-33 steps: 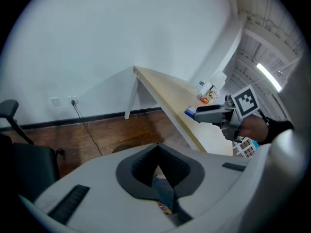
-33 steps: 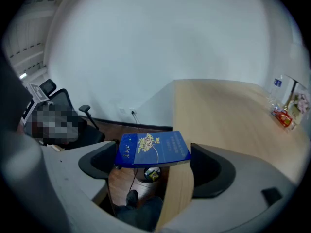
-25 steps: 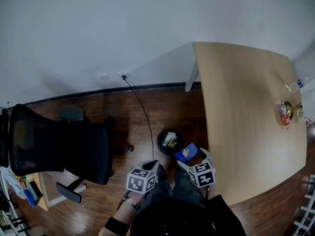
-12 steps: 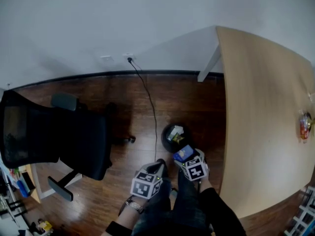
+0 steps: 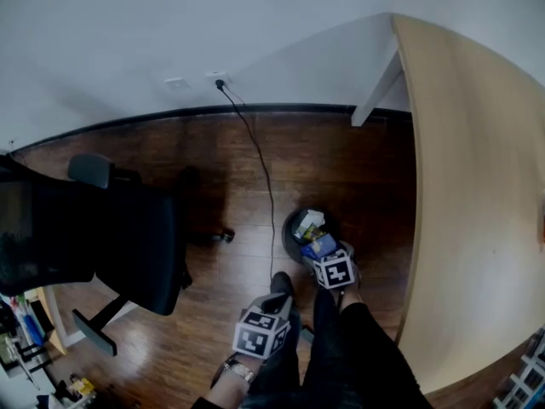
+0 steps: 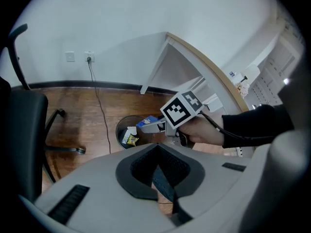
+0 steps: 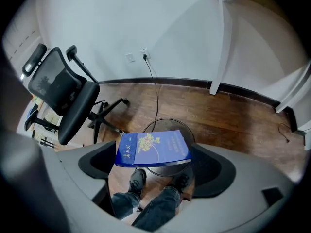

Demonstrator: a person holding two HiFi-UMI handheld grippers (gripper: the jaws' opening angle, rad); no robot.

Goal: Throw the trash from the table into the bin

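Chair [image 5: 128, 245] far left on wood floor [image 5: 204, 160]. Left hand-held gripper [image 5: 277, 302] sits low by the person's legs [image 5: 341, 352], jaws together w/ nothing btwn them. Bin [image 5: 294, 221] stands on the floor near the bench, scraps inside. Right hand-held gripper [image 5: 322, 252] clamps a blue box [image 7: 153, 148], held flat directly over the bin's mouth. Bench [image 5: 477, 186] fills the right side.

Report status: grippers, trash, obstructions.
Right gripper shut on blue box, over the bin. Left gripper shut, empty. Nothing in the way.
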